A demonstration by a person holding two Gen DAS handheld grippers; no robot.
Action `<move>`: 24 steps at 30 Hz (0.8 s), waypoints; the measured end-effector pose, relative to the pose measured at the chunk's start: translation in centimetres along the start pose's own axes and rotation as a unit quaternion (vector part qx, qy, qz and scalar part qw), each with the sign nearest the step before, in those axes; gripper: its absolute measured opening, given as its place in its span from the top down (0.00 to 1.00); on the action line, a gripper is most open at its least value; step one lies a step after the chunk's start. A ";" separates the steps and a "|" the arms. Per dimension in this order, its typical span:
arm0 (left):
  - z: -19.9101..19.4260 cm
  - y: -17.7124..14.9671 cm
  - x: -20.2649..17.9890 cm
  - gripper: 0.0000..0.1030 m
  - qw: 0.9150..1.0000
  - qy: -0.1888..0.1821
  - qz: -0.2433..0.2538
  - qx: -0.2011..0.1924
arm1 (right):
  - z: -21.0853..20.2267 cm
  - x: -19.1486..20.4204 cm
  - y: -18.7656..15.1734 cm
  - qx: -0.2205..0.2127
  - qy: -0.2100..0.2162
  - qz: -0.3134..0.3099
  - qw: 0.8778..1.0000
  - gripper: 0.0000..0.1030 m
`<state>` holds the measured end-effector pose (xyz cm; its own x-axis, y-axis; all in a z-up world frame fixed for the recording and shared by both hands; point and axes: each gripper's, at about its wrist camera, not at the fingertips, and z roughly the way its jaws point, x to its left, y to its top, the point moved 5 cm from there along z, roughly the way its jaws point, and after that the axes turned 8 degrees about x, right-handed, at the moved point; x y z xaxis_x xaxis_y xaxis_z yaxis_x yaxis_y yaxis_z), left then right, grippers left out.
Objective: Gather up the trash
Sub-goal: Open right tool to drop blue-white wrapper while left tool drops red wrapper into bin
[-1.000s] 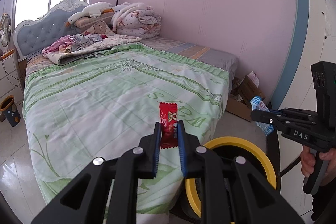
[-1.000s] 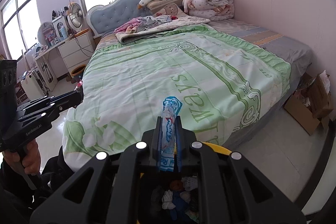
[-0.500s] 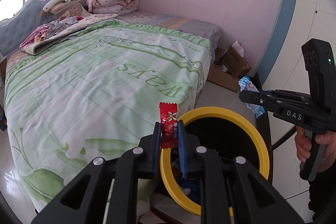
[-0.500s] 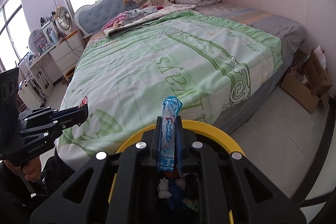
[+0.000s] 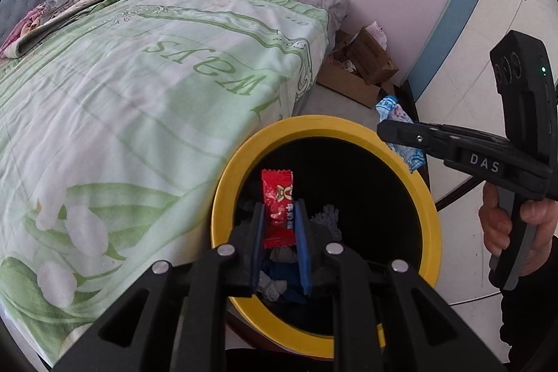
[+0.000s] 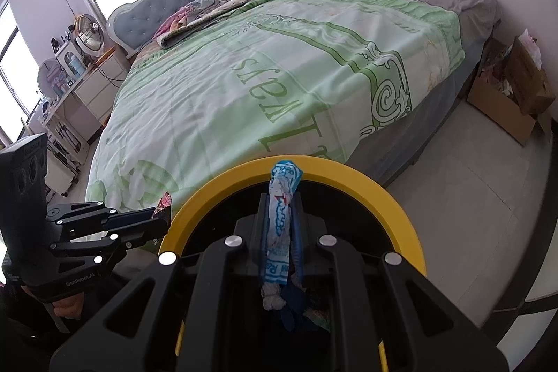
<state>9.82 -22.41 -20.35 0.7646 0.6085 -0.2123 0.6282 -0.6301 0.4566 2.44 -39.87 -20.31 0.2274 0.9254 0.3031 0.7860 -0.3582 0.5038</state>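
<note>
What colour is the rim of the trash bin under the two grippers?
Yellow. The rim rings a black inside, and it shows best in the left wrist view.

Bin (image 5: 427, 197) on floor at foot of bed (image 5: 157, 86); trash (image 5: 279, 285) inside bin. Cardboard box (image 5: 352, 82) beyond bin, against wall beside bed. Nightstand (image 6: 101, 86) beside headboard.
</note>
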 end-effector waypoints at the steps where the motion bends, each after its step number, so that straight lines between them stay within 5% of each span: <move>1: 0.0 0.0 -0.1 0.86 1.000 -0.001 -0.001 0.001 | 0.1 -0.2 -0.1 0.001 0.001 0.004 1.000 0.88; 6: -0.2 -0.1 -0.4 0.85 1.000 -0.003 0.003 0.000 | -0.1 -0.6 0.0 -0.004 0.008 0.015 1.000 0.74; 15: -1.1 0.0 -0.5 0.60 1.000 -0.005 0.002 -0.012 | -1.4 -1.5 0.5 -0.020 0.001 0.032 0.999 0.64; 24: -2.2 0.1 0.2 0.60 1.000 -0.003 -0.007 -0.025 | -1.8 -1.7 0.7 -0.022 -0.003 0.031 0.999 0.61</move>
<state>9.70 -21.29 -18.50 0.7571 0.6139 -0.2233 0.6304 -0.5968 0.4963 1.58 -41.89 -18.96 0.2791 0.9017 0.3302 0.7437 -0.4205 0.5197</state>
